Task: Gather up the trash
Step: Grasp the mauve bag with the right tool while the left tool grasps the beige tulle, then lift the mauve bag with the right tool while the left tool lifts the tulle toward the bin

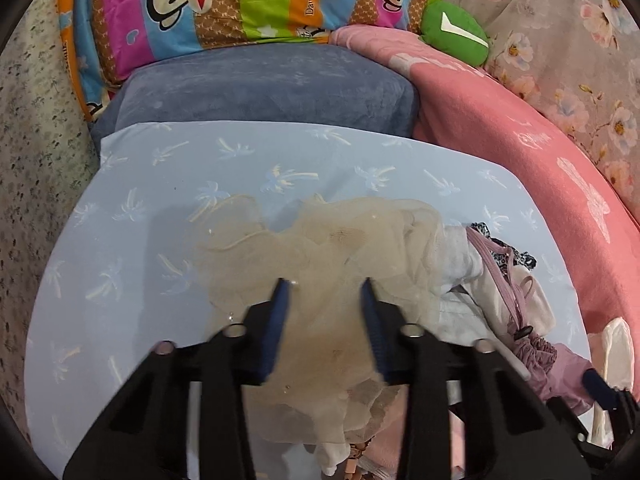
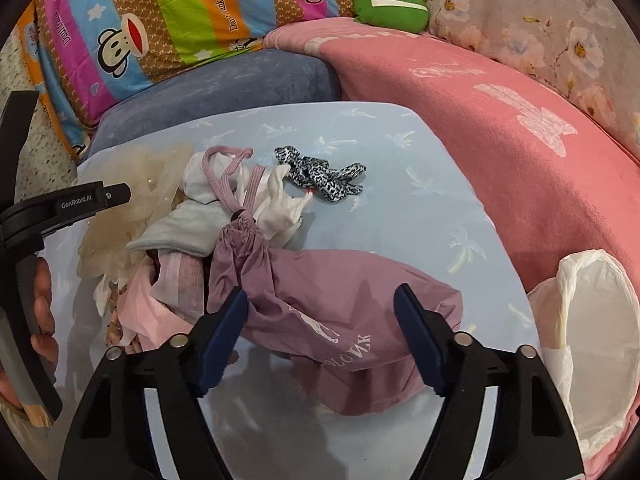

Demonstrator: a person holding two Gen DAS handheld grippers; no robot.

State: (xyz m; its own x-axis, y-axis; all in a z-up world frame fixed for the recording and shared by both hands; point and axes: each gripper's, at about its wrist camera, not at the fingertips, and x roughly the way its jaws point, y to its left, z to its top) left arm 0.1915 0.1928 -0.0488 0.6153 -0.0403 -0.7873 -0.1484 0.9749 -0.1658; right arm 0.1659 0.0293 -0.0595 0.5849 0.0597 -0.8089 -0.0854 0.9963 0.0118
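Observation:
A heap of soft items lies on a light blue palm-print sheet [image 1: 140, 220]. My left gripper [image 1: 325, 290] points down at a beige mesh cloth [image 1: 320, 240]; the mesh lies between its narrowly parted blue pads [image 1: 280, 308] and spreads past both. My right gripper [image 2: 322, 300] straddles a purple drawstring pouch [image 2: 340, 320], its jaws wide, the pouch reaching beyond both fingers. White cloths [image 2: 276, 200], a pink piece [image 2: 140, 312] and a leopard-print band [image 2: 320, 176] lie around the pouch. The left gripper's body [image 2: 76, 204] and a hand [image 2: 40, 300] show at the right view's left edge.
A white plastic bag [image 2: 592, 340] stands open at the right edge of the sheet. A pink blanket [image 2: 500, 140] curves along the right. Behind are a blue-grey cushion [image 1: 260, 88], a striped monkey-print pillow [image 1: 200, 0] and a green plush [image 1: 456, 32].

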